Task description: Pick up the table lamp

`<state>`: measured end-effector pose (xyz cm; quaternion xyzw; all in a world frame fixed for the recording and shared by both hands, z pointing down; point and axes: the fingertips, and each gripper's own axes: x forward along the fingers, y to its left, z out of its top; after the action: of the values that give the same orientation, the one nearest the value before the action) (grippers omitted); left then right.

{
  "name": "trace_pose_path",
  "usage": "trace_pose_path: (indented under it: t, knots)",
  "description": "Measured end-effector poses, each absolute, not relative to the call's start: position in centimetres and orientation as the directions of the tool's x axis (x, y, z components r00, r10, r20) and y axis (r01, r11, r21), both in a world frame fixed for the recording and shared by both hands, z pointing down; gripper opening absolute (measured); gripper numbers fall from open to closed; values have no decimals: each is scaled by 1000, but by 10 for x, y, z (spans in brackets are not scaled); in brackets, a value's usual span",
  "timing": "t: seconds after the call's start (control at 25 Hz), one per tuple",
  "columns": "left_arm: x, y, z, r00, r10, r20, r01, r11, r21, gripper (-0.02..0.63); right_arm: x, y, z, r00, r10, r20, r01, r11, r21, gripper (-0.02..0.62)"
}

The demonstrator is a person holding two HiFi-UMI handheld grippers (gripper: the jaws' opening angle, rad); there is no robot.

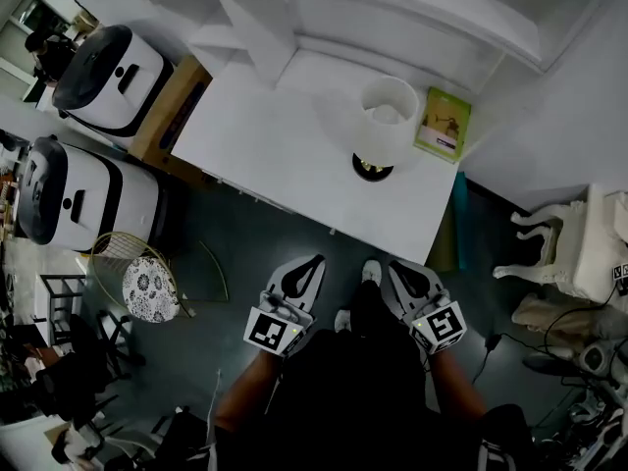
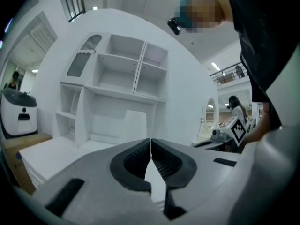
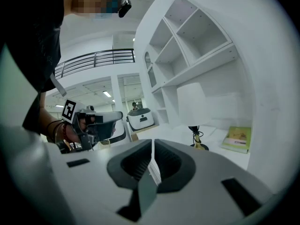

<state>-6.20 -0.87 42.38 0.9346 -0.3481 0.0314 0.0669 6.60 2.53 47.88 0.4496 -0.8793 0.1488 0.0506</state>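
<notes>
This is a big open hall, a lab or showroom, with a staged home-study corner. A white wooden desk point(image 1: 265, 145) with open white shelf compartments point(image 2: 122, 71) above it carries a white-shaded table lamp point(image 1: 388, 114) and a thin green book point(image 1: 444, 124). Left of the desk stand two rounded white-and-black machines point(image 1: 103, 72), one on a brown cardboard box point(image 1: 182, 106). Right of the desk, black cables point(image 1: 564, 322) trail over the dark floor beside a carved white chair point(image 1: 574, 243). Farther off to the desk's left are a black-railed balcony point(image 3: 93, 59) and ceiling strip lights point(image 3: 107, 93).

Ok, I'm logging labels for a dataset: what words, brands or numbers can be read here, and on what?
No text is legible.
Cover of the green book on the white desk: print too small to read.
Cubes of the left hand-held gripper and right hand-held gripper: square marker patterns, no words.
</notes>
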Motion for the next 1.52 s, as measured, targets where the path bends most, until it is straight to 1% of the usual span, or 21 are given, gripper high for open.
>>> trace_pose_path:
  t: [0.08,0.32,0.52,0.8,1.04,1.16,1.36,1.52]
  knots:
    - [-51,-21,428,756,-643,121,-653,-753,82,18,72,7,487,-598,-768,230,-801,559,-214,34]
    - [-31,-58,442,729,-666,157,-684,-719,126,18,85,-44,507,-639,-727,249,-769,600,-220,34]
    - [-22,-80,458,710,-685,165,-704,-699,126,18,89,-73,527,-667,-695,267,-744,633,-212,34]
    - [-17,-97,483,705,-689,167,-709,-690,143,18,93,-120,557,-643,-720,263,-766,612,-197,35]
    - [-27,-99,513,696,-687,206,-717,-675,172,18,85,-158,595,-624,-728,283,-781,596,-188,40]
    - [-37,-107,524,690,-693,211,-724,-666,180,18,85,-180,607,-600,-745,291,-799,574,-178,77]
    - [-42,-111,537,682,-697,221,-731,-654,194,18,93,-205,630,-562,-765,313,-826,534,-179,94]
    - [-39,-114,543,677,-703,219,-736,-646,201,18,95,-225,643,-556,-768,319,-831,524,-186,138]
